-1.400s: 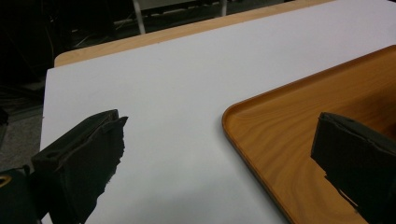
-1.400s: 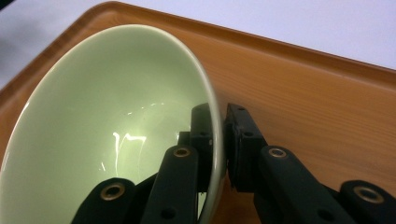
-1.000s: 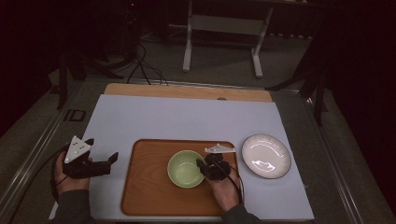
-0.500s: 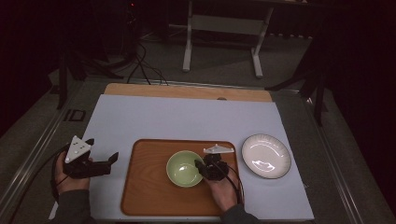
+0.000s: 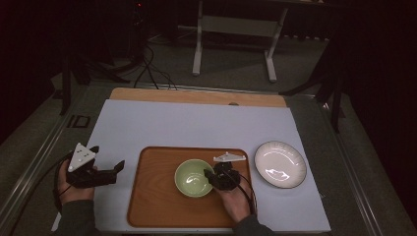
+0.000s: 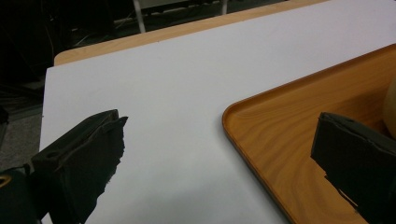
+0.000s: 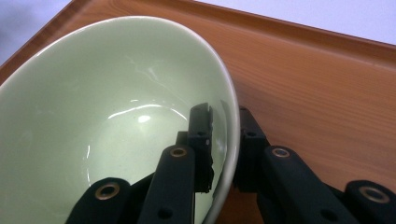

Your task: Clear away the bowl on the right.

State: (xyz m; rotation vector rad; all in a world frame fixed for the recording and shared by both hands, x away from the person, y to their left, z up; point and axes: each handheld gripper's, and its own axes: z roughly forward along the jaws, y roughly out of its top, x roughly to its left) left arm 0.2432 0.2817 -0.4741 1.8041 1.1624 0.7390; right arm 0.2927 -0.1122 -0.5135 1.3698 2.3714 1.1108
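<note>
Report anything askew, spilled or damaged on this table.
Nothing stands out. The green bowl sits empty and unchipped on the wooden tray, its rim pinched by the right tool. The white plate lies flat beside the tray. The left tool is open over the table.

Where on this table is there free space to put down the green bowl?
The tray is bare left of the bowl. The white mat lies bare from the tray's far edge to the wooden strip. It is crowded on the right, where the right gripper pinches the bowl's rim close to the white plate. The left gripper stands open beside the tray.
</note>
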